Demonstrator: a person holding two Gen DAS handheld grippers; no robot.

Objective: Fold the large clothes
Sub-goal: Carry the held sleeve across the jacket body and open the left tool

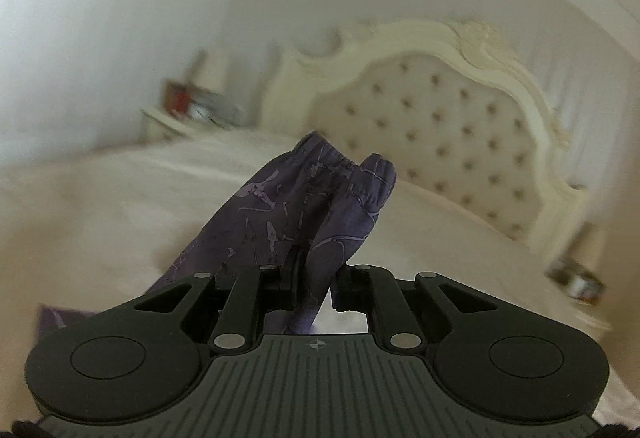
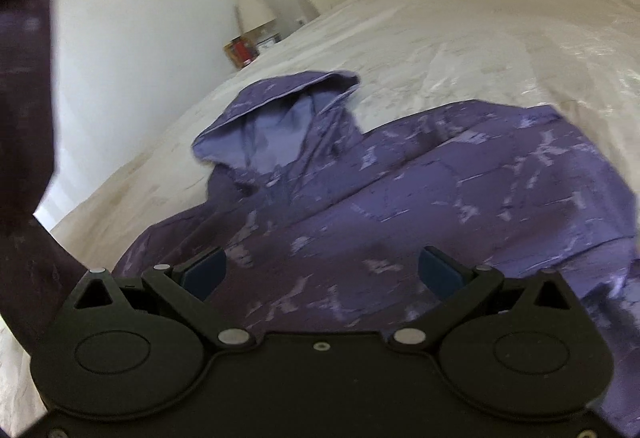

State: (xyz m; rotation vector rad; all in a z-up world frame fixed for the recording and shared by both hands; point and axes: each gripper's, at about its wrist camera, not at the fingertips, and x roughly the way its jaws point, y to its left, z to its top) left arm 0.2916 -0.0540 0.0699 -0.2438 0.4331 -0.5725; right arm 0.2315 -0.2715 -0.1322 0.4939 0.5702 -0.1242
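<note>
A purple patterned hooded jacket lies spread on a cream bedspread, its hood pointing toward the headboard. My left gripper is shut on one sleeve and holds it up above the bed, the elastic cuff sticking out past the fingers. That raised sleeve shows as a dark blurred strip at the left edge of the right wrist view. My right gripper is open and empty, just above the jacket's body.
A cream tufted headboard stands at the far end of the bed. A nightstand with a red box and a lamp sits by the white wall on the left.
</note>
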